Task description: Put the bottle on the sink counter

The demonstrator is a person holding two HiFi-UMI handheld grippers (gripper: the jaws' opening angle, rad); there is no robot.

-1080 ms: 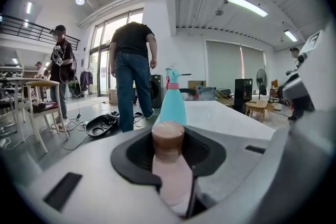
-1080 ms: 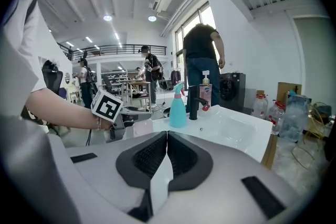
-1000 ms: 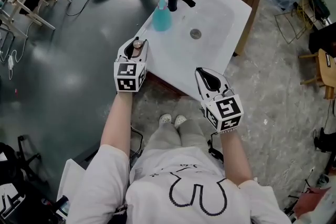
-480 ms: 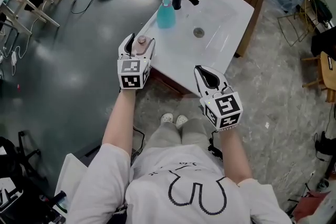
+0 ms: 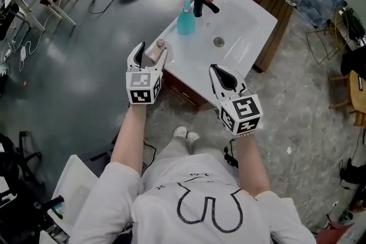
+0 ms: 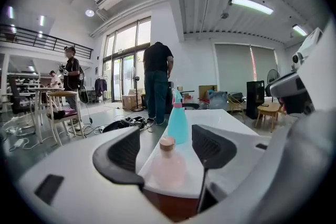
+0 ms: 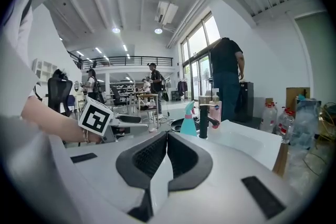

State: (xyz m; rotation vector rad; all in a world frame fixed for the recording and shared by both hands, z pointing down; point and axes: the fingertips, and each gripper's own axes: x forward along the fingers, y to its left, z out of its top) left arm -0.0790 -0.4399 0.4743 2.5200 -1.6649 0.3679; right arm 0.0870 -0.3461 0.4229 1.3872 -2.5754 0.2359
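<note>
1. Head view: we see the bottle point(image 5: 156, 50) standing upright on the near left corner of the sink counter point(image 5: 246, 20), close to its edge. Our left gripper point(image 5: 151, 52) has its jaws spread wide on either side of the bottle. Our right gripper point(image 5: 217, 72) hovers off the counter's front edge, pinched closed and empty. A spray bottle point(image 5: 185, 19) and a tap point(image 5: 200, 2) stand further back.
2. Left gripper view: the jaws are well apart with the bottle between them and a gap showing on each side, so we have hold of nothing. The bottle is small, round-bellied and pale pink, with a tan cap point(image 6: 167, 142). We judge it light and smooth, likely slippery, and easy to knock over so near the edge. The best hold looks to be across the belly, below the neck, with a gentle squeeze.
3. Right gripper view: the jaws meet with nothing between them. The counter lies ahead, and the left gripper shows off to the left.
</note>
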